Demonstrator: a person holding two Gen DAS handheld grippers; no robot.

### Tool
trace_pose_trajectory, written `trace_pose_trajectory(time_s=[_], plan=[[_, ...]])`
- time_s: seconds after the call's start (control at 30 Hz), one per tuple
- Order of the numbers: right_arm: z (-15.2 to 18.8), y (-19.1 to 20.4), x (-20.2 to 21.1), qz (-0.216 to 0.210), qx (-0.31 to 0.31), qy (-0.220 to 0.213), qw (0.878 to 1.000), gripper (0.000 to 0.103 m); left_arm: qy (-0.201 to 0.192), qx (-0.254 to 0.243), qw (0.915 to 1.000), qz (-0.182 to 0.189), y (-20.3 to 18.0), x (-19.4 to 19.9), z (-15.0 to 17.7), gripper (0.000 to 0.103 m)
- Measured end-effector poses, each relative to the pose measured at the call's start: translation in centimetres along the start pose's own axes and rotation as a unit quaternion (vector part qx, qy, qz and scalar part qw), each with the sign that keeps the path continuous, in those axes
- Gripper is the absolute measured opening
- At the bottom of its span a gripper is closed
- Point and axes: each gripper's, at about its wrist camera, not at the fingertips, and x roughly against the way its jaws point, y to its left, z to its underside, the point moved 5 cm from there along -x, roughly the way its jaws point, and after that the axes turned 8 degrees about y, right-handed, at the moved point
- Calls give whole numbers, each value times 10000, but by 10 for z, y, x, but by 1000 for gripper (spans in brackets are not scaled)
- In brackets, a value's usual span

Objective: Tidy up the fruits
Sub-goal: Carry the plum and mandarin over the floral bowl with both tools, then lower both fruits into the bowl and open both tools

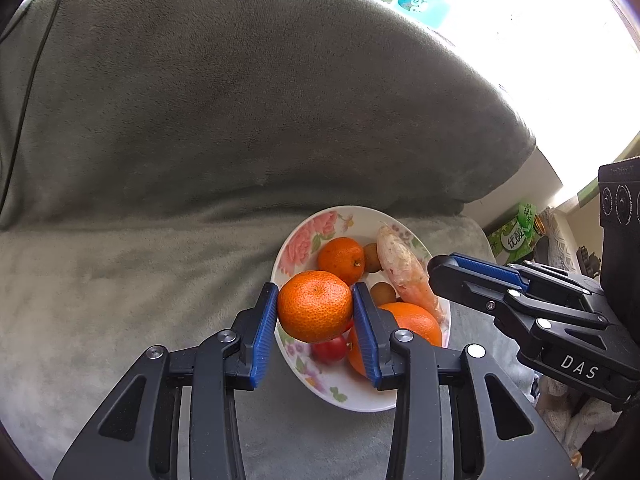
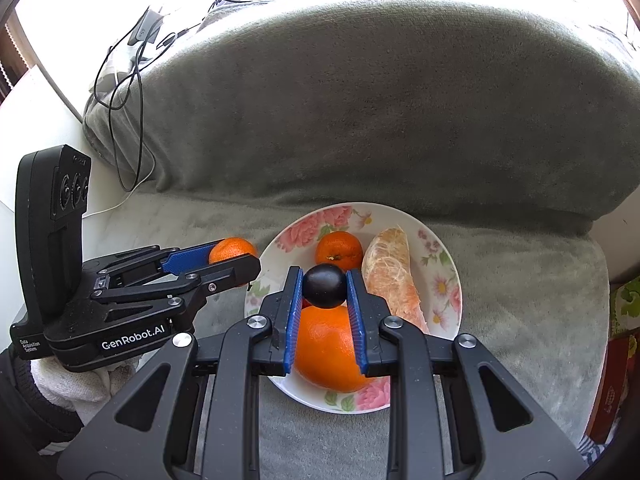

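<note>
- A grey plush sofa (image 1: 200, 128) fills both views; one floral plate (image 1: 304, 240) sits on its seat at lower centre.
- Two black tongs with blue pads are in play. The left gripper (image 1: 315, 312) is clenched on one tangerine (image 1: 315, 306), held above the plate's left rim. The right gripper (image 2: 324, 292) is clenched on one dark round fruit (image 2: 324, 285), above the plate's middle.
- On the plate: one large orange (image 2: 326, 352), one small tangerine (image 2: 338, 249), one peeled citrus segment (image 2: 394, 276), two small brown fruits (image 1: 383, 293), and one red fruit (image 1: 330, 349).
- Readable writing: "GenRobot.AI" on the left gripper's body at lower left of the right wrist view, "DAS" on the right gripper at right of the left wrist view.
- Both tools point steeply downward; a white glove (image 2: 76, 384) with a dark sleeve backs the left one.
</note>
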Motion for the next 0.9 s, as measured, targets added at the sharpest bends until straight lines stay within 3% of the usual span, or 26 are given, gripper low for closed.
trace_pose_trajectory(time_s=[0.6,0.77,0.83,0.9], plan=[[-6,-8,-12,34,-164,65,9998,23,250,-18,9996,128,-12,-8,10,36],[-6,-9,-11,27,-176,60,9998,24,225,-9,9996,152,-15,-9,9,55],[-7,-10,-10,49,-189,56,9998,34,236,-21,9996,135,-15,-10,9,56],[-7,-11,-8,58,-239,-11,9997,66,241,-27,9996,106,-15,-10,9,58]])
